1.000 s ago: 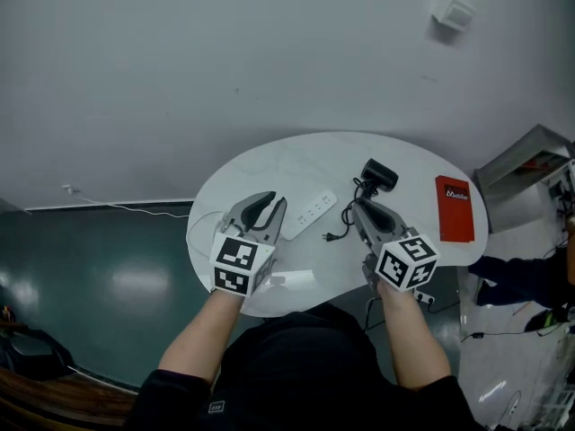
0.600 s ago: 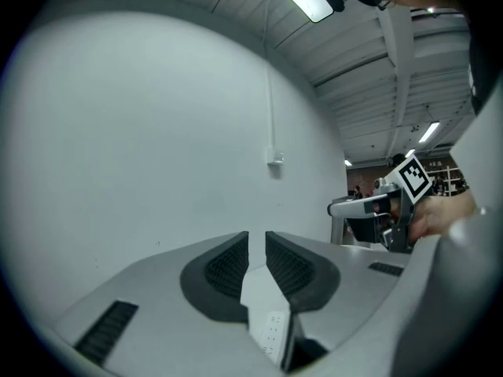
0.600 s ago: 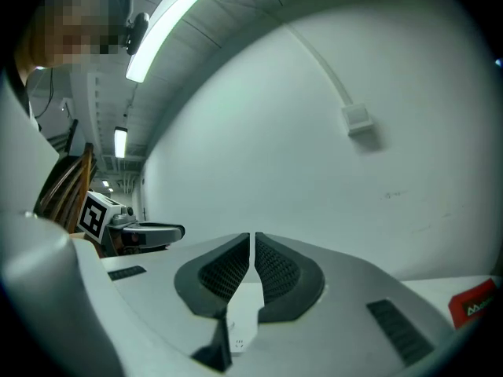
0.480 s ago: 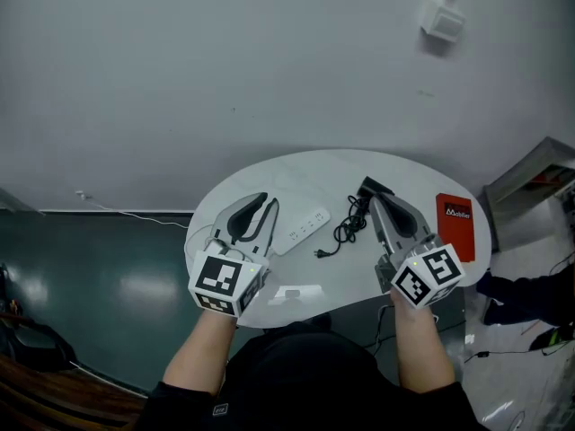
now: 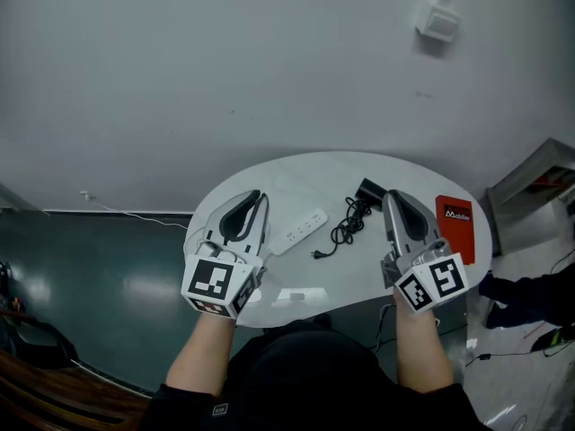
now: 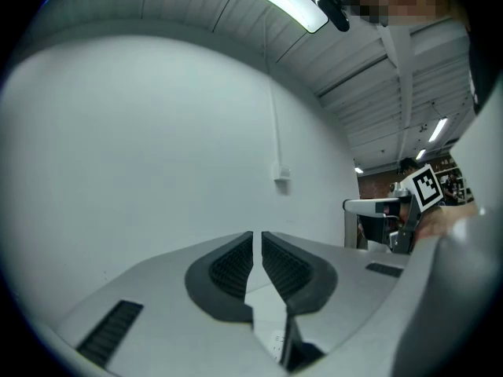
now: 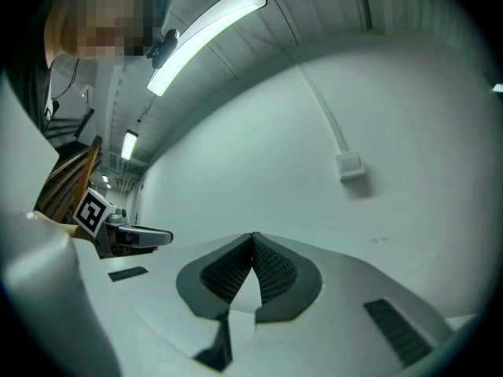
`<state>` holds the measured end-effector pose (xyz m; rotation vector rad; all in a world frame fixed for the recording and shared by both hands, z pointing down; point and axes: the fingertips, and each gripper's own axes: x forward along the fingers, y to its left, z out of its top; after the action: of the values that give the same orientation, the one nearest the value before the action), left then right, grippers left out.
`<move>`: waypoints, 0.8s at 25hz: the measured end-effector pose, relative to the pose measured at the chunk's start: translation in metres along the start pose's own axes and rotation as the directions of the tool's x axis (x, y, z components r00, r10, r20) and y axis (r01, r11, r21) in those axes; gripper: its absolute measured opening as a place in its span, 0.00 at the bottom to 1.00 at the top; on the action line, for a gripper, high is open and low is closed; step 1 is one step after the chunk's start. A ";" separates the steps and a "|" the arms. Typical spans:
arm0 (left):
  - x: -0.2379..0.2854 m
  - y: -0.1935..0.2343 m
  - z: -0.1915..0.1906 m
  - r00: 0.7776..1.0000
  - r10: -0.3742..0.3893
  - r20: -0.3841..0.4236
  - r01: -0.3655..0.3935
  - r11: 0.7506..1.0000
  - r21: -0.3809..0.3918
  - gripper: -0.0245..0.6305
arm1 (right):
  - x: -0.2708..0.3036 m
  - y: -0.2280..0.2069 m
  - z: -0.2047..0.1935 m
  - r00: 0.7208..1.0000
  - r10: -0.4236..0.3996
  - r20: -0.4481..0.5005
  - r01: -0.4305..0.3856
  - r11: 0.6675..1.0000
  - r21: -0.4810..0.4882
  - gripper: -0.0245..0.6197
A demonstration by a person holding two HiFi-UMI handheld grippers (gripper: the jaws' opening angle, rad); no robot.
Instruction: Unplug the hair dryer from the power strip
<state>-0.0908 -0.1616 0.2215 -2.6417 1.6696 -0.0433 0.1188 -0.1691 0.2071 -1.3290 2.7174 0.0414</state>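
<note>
Only head view — power strip point(image 5: 300, 229), plug point(image 5: 316, 255) apart

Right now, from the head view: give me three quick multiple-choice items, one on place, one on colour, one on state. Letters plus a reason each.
1. Where does the red booklet lie on the table?
A. at the left edge
B. at the right edge, to the right of the hair dryer
C. in the middle

2. What colour is the power strip?
A. black
B. red
C. white

3. The hair dryer's plug is:
A. lying loose on the table, out of the strip
B. seated in the strip
C. hanging off the table edge

Answers:
1. B: the booklet sits by the right rim, past the dryer.
2. C: the strip is white, like the tabletop.
3. A: the plug rests on the tabletop, clearly apart from the strip, with the black cord running back to the dryer.
</note>
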 end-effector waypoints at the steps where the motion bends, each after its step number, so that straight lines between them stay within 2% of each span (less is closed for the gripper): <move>1: -0.001 -0.001 -0.001 1.000 0.001 -0.002 -0.001 1.000 -0.002 0.10 | -0.001 0.000 -0.002 1.000 0.000 -0.004 0.000 1.000 0.004 0.09; 7: -0.002 0.000 -0.006 1.000 0.015 -0.023 -0.015 1.000 -0.005 0.07 | -0.002 0.003 -0.012 0.999 0.014 -0.031 -0.013 1.000 0.026 0.09; 20: -0.003 0.005 -0.017 0.998 0.032 -0.050 -0.033 0.999 -0.013 0.07 | 0.005 0.003 -0.028 0.998 0.026 -0.064 -0.023 0.998 0.050 0.09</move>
<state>-0.0973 -0.1615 0.2380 -2.6444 1.7340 -0.0987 0.1105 -0.1733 0.2343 -1.3054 2.7689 -0.0671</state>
